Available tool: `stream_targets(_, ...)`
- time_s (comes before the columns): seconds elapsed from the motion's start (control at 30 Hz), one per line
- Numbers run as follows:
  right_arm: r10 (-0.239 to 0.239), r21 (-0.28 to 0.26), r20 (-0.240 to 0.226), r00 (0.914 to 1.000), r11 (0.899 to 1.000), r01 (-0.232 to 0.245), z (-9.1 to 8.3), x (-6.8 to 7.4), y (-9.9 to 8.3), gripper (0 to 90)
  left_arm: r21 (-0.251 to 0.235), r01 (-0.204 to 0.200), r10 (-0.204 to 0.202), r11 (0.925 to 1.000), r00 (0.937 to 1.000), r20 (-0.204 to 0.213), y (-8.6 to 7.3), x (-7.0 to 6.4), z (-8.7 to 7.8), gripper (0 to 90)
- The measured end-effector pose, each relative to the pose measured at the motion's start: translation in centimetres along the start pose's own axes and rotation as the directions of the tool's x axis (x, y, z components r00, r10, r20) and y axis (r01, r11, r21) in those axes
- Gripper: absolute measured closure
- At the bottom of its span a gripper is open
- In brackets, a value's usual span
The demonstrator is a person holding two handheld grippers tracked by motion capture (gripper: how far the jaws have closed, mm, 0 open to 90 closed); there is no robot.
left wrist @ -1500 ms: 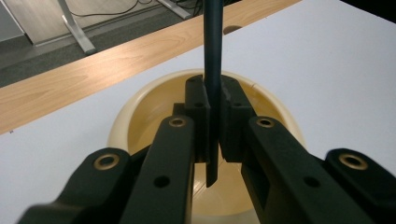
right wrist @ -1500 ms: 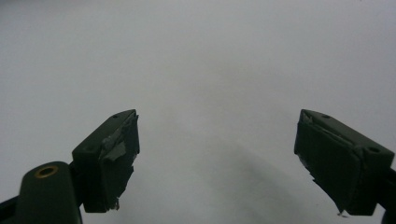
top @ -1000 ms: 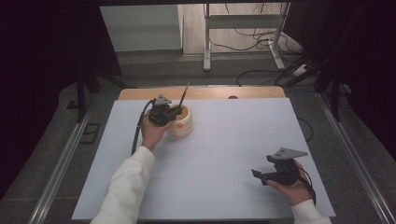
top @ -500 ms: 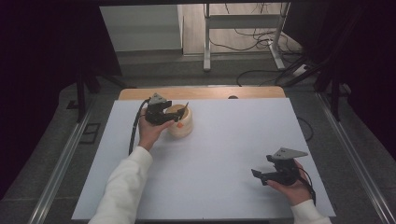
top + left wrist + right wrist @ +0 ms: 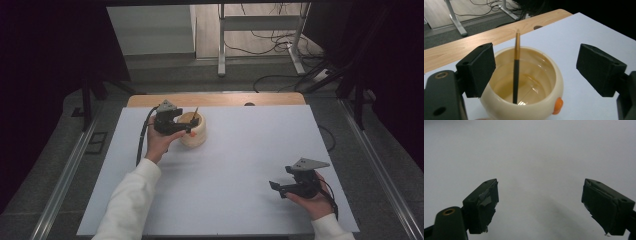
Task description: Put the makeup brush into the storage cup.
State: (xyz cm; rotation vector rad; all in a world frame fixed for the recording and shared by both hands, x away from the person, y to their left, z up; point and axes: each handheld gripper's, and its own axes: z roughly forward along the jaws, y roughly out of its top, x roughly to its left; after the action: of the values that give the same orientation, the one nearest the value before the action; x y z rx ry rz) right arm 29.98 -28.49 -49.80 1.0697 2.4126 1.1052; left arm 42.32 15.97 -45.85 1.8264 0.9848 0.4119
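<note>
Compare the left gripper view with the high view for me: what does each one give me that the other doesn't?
Left gripper view alone: the inside of the cream pot, glossy, with the stick standing in it, black low down, tan toward the tip, leaning on the rim; the left gripper with jaws spread wide, gripping nothing.

High view alone: the right gripper held near the white table's front right, both sleeves, the floor cables.

Both: pot, stick, orange knob, wooden far edge.
</note>
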Motion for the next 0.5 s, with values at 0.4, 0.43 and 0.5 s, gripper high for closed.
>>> stream_targets(0.4,-0.002,-0.017,-0.003,1.0000,1.000,0.002,0.0,-0.2,0.2,14.7,-0.024,0.003,-0.003,0.9997,1.0000,0.003,-0.3,-0.7,-2.0,16.3)
stream_targets(0.43,-0.005,-0.016,-0.002,1.0000,1.000,0.005,0.0,-0.2,0.2,14.6,-0.024,0.002,-0.002,0.9997,1.0000,0.000,-0.4,-0.8,-2.2,16.5)
stream_targets(0.5,-0.006,-0.012,-0.001,1.0000,1.000,0.006,-0.1,0.0,0.1,14.6,-0.014,-0.003,0.003,0.9999,1.0000,-0.005,-0.6,-1.0,-2.5,16.9)
